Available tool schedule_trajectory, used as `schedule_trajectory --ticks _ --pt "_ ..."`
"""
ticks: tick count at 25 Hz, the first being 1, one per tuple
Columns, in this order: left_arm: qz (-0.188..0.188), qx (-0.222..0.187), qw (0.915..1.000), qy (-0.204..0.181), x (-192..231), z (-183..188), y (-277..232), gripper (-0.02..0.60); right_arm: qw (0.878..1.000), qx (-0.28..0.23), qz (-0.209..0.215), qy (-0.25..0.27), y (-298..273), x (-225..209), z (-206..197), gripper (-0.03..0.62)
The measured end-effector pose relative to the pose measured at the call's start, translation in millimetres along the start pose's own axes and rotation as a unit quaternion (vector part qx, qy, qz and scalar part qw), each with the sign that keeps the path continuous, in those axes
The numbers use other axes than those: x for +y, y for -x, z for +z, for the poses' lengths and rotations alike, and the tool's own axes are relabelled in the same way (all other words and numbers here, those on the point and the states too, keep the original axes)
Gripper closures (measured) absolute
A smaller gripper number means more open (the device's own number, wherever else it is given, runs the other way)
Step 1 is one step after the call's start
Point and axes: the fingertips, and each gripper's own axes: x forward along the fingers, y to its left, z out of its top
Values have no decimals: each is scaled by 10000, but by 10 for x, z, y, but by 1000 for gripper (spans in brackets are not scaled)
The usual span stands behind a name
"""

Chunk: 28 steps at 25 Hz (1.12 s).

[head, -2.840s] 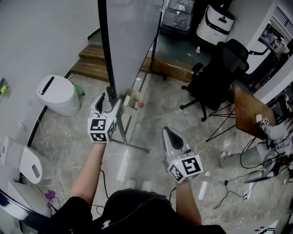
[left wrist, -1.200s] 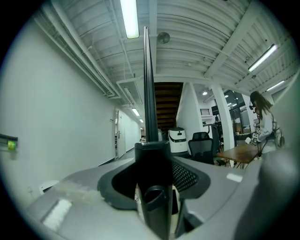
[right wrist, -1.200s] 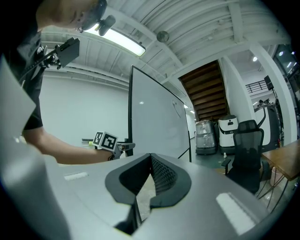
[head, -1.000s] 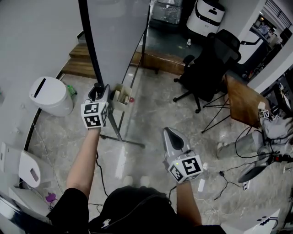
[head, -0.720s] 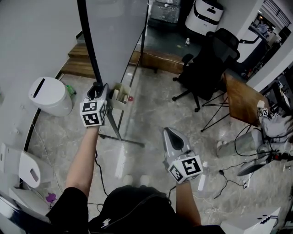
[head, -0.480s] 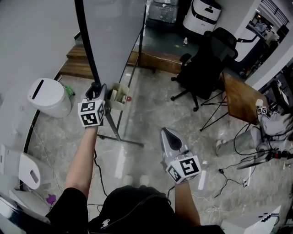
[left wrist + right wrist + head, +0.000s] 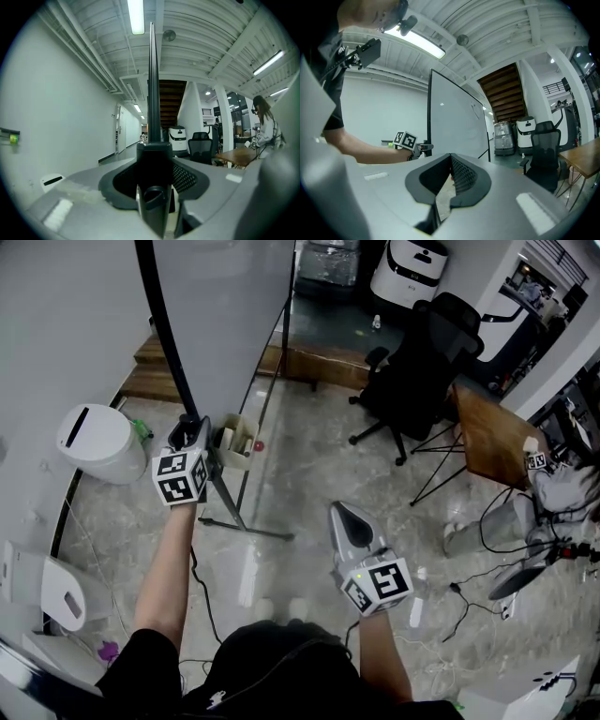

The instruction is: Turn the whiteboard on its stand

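Closest to the person, the right tongs (image 7: 347, 510) hang low over the floor (image 7: 309, 474), their tips pressed together on nothing; in the right gripper view only bare floor shows through the slot behind the meeting tips. From there the task's thing lies ahead and to the left, well apart, so this hand is the farther one and looks to have no part in the coming move. Farther out, the left tongs (image 7: 188, 424) are at arm's reach and pinch the black frame edge (image 7: 161, 334) of the whiteboard (image 7: 230, 306) near its lower corner. In the left gripper view that edge fills the gap between the pads and rises straight up from them, with the board seen edge-on. The long axis of the gripped edge is therefore upright, and the tongs meet it about level, crosswise to it. The board stands on its stand (image 7: 246, 524), whose foot runs along the floor just past the left tongs, beside a small tray (image 7: 236, 439). Judged from this, a sideways push from the left hand would swing the panel. Beyond stands an office chair (image 7: 427, 371).
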Motion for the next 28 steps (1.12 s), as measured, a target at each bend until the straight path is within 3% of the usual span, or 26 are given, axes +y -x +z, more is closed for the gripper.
schedule_trajectory --ticks 28 --pt "91 118 9998 110 -5 -127 959 393 9995 -106 302 59 230 287 31 585"
